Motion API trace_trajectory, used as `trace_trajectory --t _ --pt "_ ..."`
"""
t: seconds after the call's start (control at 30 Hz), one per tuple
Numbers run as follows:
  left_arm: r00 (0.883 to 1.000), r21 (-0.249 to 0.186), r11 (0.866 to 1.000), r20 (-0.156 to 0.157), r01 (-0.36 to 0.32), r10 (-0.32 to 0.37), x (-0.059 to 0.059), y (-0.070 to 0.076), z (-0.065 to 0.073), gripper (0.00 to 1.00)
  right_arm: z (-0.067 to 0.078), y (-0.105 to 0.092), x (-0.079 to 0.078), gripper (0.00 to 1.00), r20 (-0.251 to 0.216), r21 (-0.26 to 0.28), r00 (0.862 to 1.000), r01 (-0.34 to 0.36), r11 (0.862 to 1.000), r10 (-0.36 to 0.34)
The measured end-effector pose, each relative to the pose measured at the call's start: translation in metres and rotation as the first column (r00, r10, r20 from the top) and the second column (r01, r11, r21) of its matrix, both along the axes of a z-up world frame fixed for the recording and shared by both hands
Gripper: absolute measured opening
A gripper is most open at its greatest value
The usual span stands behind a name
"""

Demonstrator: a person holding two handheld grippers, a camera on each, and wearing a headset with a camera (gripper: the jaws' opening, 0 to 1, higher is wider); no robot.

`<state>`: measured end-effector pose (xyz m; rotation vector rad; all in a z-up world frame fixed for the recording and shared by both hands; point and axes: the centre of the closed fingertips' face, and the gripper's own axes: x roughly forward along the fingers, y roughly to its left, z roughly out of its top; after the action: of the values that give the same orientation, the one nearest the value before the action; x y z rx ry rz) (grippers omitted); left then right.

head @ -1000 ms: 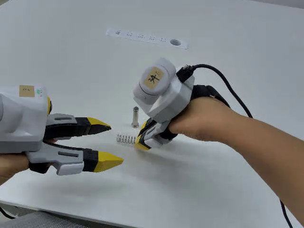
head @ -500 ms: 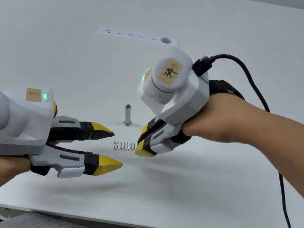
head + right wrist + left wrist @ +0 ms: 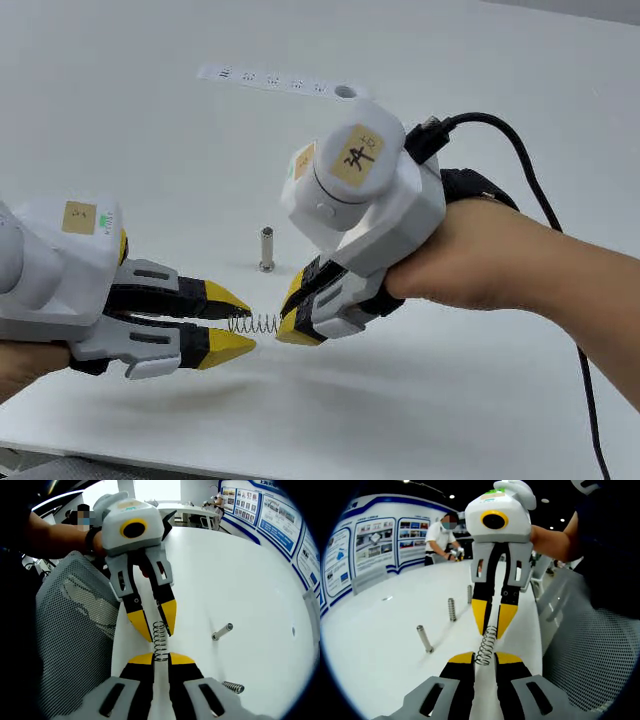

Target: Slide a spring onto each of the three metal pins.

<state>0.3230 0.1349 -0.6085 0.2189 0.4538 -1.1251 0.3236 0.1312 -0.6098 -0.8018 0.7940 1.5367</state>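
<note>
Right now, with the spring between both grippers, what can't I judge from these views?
1. Whether the left gripper has clamped the spring: in the head view its yellow tips flank the coil end, but the contact is too fine to see.
2. The spring's other end: in the head view it is buried between the right gripper tips.
3. The farthest pin, left gripper view: too small and blurred to tell bare from sprung.

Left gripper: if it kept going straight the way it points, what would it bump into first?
The spring, whose end sits between the tips of the left gripper. Just behind it is the right gripper, pinching the other end.
</note>
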Motion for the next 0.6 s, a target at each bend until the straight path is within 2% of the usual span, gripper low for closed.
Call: trace_trajectory --t 0.37,0.6 --pt "0.999 0.019 0.999 0.017 0.035 -0.035 -0.004 -0.003 0.003 0.11 0.001 -0.004 -0.004 0.12 -0.013 0.02 1.0 -0.018 1.0 0.018" --pt "0.999 0.001 0.999 0.021 0.036 -0.036 -0.003 -0.005 0.01 0.1 -0.004 -0.009 -0.003 0.14 -0.021 0.021 1.0 -0.007 1.0 0.007"
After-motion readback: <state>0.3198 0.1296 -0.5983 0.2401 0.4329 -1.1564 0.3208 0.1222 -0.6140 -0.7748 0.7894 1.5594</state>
